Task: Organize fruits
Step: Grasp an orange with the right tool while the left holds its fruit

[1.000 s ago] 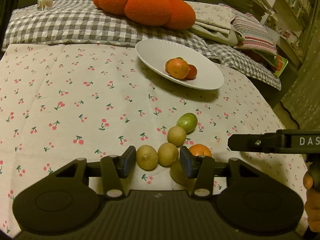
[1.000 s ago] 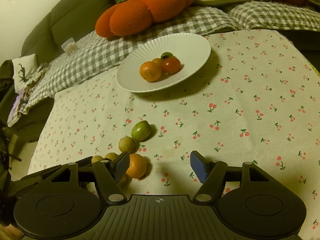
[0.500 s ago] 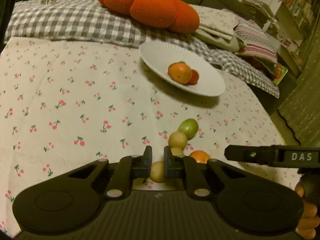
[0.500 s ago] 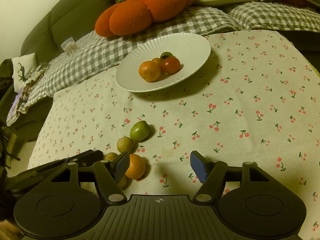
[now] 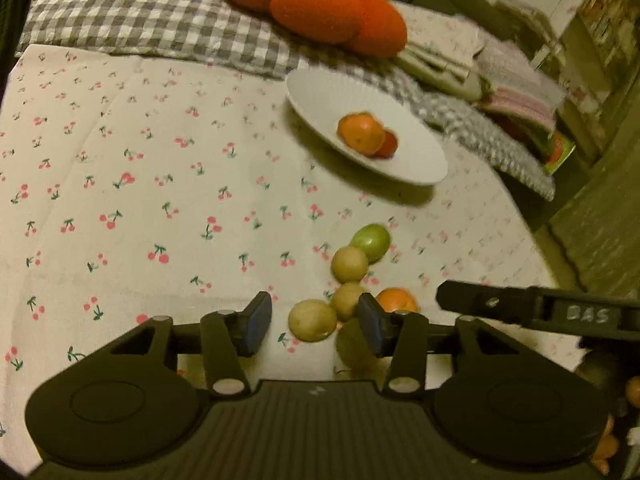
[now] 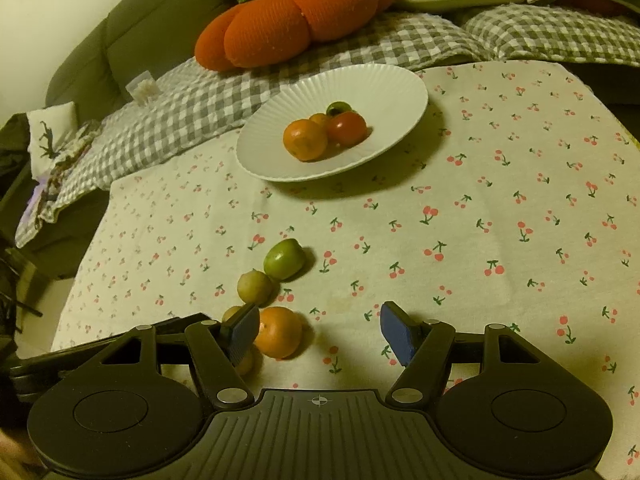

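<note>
A white plate (image 5: 320, 98) (image 6: 384, 84) stands at the far side of the cherry-print tablecloth and holds an orange (image 5: 360, 134) (image 6: 305, 139), a red fruit (image 6: 347, 128) and a green one behind. Several loose fruits lie near me: a green fruit (image 5: 372, 237) (image 6: 283, 258), yellowish fruits (image 5: 313, 319) (image 5: 350, 264) (image 6: 255, 287) and an orange (image 5: 397, 299) (image 6: 278, 332). My left gripper (image 5: 314, 326) is open around a yellowish fruit without touching it. My right gripper (image 6: 322, 334) is open and empty, its left finger beside the orange.
An orange pumpkin-shaped cushion (image 5: 316, 4) (image 6: 292, 20) lies on a grey checked blanket (image 5: 140, 16) behind the table. Folded cloths (image 5: 516, 96) are stacked at the back right. The right gripper's finger (image 5: 540, 308) crosses the left wrist view.
My left gripper closed on a yellowish fruit half a second ago and has now opened again, with the fruit lying on the cloth between its fingers. The right gripper has hardly moved.
</note>
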Available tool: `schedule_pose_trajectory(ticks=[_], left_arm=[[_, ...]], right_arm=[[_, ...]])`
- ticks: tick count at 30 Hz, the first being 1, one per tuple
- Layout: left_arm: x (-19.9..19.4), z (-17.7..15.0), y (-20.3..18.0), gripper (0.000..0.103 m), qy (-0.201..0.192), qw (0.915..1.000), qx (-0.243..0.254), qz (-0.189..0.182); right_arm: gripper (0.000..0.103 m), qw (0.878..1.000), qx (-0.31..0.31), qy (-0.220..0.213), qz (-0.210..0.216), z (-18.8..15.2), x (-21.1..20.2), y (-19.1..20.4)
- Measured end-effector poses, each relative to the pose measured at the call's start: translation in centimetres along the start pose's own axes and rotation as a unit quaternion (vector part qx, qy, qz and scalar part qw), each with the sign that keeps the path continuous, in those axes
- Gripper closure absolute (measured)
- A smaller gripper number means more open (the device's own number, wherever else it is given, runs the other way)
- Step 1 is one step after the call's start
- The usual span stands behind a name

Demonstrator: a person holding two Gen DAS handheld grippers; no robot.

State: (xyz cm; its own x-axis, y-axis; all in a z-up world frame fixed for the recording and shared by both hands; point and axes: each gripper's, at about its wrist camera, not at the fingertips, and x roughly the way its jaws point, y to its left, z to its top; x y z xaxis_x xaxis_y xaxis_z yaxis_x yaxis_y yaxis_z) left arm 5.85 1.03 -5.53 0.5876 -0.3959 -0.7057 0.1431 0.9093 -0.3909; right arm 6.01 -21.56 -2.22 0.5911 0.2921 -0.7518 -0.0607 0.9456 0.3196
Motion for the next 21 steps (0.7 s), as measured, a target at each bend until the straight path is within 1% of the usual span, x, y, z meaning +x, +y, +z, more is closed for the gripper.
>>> schedule_pose_trajectory(ticks=[1,3,8,12,16,21], left_arm=[[0.3,-0.1,0.1,0.063,-0.003,1.0000,-0.005,0.000],[0.5,-0.1,0.2,0.077,-0.006,1.0000,-0.006,0.004],[0.3,-0.3,0.1,0.077,-0.010,0.9999,-0.003,0.008],[0.0,0.1,0.4,0.078,-0.008,0.9998,-0.017,0.009],[-0.8,0.4,0.7,0.078,-0.010,0.9993,-0.022,0.027],[-1.6,0.8,0.9,0.078,-0.013,0.9986,-0.023,0.044]], right_arm=[[0.036,1.000,0.000,0.001,0.000,0.0,0.0,0.0],[0.036,1.000,-0.004,0.003,-0.001,-0.1,0.2,0.2],[0.036,1.000,-0.016,0.008,-0.001,-0.5,0.6,0.8],[0.036,1.000,-0.026,0.011,0.001,-0.7,1.0,1.2],[0.036,0.999,-0.032,0.019,0.007,-1.0,1.8,1.6],[0.036,0.999,-0.010,0.028,0.028,-1.0,2.7,1.5]])
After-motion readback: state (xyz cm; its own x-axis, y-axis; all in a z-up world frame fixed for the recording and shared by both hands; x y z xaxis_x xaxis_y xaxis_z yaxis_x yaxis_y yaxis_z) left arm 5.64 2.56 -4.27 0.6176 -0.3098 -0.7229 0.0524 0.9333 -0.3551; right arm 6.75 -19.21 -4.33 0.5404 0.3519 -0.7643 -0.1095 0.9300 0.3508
